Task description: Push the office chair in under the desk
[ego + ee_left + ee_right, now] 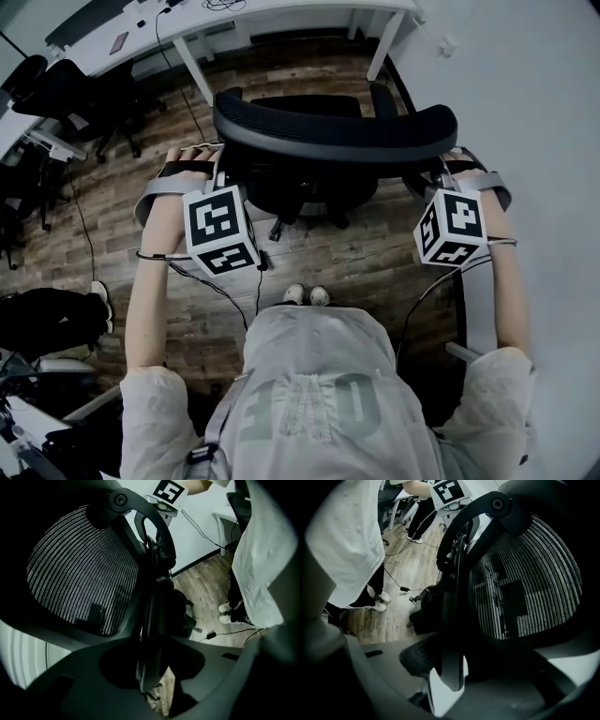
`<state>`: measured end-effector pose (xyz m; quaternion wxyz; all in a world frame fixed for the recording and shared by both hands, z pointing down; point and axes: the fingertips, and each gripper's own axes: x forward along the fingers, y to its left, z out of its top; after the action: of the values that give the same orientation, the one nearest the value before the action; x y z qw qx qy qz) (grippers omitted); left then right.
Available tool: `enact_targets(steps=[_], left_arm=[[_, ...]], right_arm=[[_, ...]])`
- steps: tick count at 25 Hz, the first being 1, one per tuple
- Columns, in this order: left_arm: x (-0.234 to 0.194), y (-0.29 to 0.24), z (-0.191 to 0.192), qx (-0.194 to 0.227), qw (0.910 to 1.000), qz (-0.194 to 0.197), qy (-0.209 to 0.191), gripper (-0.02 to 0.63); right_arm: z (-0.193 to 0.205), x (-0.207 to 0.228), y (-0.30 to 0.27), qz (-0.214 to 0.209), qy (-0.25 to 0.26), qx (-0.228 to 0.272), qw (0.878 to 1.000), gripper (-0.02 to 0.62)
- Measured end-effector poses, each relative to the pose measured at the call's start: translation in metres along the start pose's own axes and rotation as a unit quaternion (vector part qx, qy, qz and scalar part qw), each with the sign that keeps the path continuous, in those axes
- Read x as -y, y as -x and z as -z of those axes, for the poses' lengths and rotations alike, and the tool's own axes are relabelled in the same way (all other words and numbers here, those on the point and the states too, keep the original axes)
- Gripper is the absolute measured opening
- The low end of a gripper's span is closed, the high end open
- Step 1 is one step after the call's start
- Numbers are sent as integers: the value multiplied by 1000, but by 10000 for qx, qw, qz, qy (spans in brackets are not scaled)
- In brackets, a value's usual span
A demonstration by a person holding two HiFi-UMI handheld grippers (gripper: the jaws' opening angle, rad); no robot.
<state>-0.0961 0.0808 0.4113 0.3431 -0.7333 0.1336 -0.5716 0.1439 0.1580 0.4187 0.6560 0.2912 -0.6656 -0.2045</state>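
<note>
**Head view lays out the room; the gripper views show the grip**

Head view, nearest at 6 o'clock: a person's pale hooded top [309,394], with pale shoes [307,294] just beyond it on a wood floor [375,267]. Both forearms reach forward. The left gripper [217,167] meets the 9 o'clock side of the office chair [333,131], and the right gripper [448,171] meets its 3 o'clock side. Each carries a black-and-white marker cube [220,230]. The chair's curved top rail faces the person. A thin cable [211,281] trails over the floor below the left cube.

Farther on, at 12 o'clock, stands the white desk [281,9]. The chair sits in front of its opening, in line with the gap between the two slanted legs, its seat short of the top. At 10 o'clock a second chair [84,94] stands by another desk. A white wall [534,94] fills 3 o'clock.

How the claws sit is not visible from the head view. The left gripper view shows it: the jaws stand fairly wide and are closed on the edge of the chair back, which runs down between them. The back's mesh [79,573] fills 10 o'clock, and the person's shoes show at 3 o'clock. The right gripper view mirrors this, with the same wide hold on the opposite edge, the mesh at 2 o'clock and the shoes at 9 o'clock. Each gripper view also catches the other gripper's cube at 12 o'clock.
</note>
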Motion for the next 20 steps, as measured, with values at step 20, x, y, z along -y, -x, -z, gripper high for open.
enact_targets(steps=[20], left_arm=[[-104,-87,23,32,9998,-194,34,158]], right_arm=[[15,115,-101,150,-202,-316,9992,140]])
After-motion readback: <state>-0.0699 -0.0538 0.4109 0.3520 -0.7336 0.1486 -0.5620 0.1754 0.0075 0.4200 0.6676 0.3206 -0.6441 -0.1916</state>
